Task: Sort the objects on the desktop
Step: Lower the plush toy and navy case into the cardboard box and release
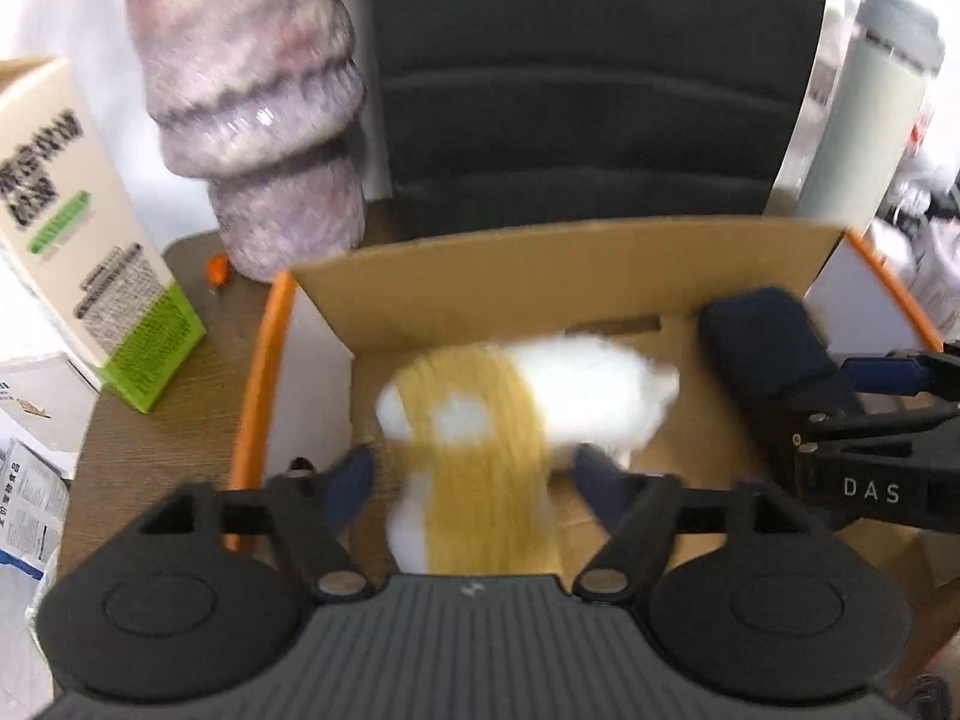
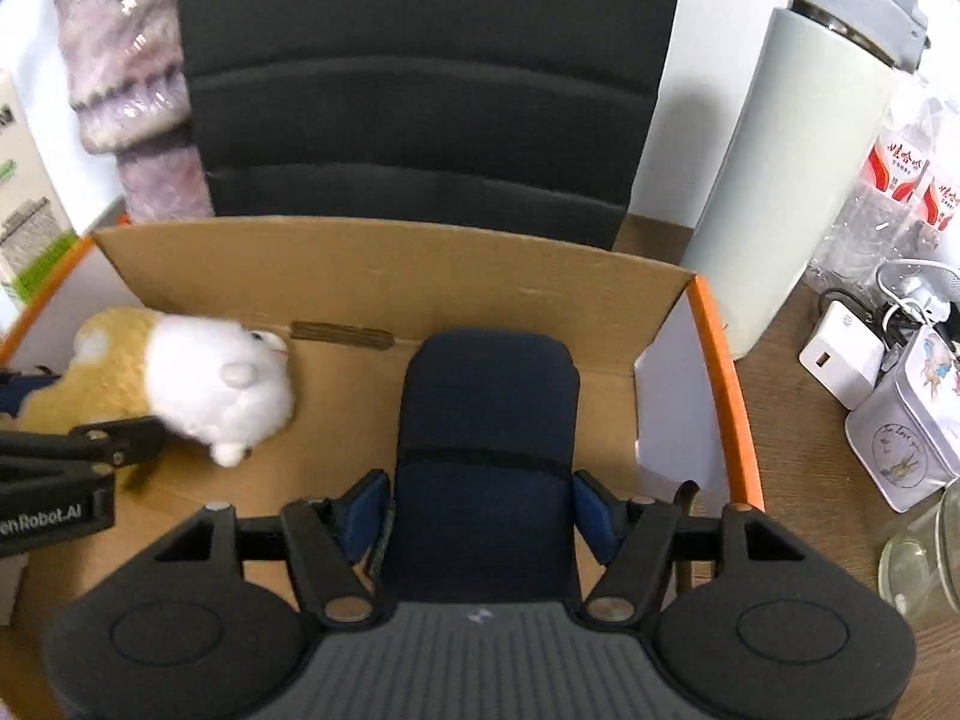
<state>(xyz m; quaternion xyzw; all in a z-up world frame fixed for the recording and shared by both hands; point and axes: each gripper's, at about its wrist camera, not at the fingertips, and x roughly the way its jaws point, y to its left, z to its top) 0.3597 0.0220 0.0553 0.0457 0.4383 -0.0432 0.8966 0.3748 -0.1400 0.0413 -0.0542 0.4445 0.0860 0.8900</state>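
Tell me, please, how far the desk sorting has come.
Done: the yellow-and-white plush toy already lies in the cardboard box. In hand: the dark blue case is inside the box too, between the right gripper fingers, which look barely clear of it. Left: the white charger, printed tin and grey-green flask remain outside on the desk.
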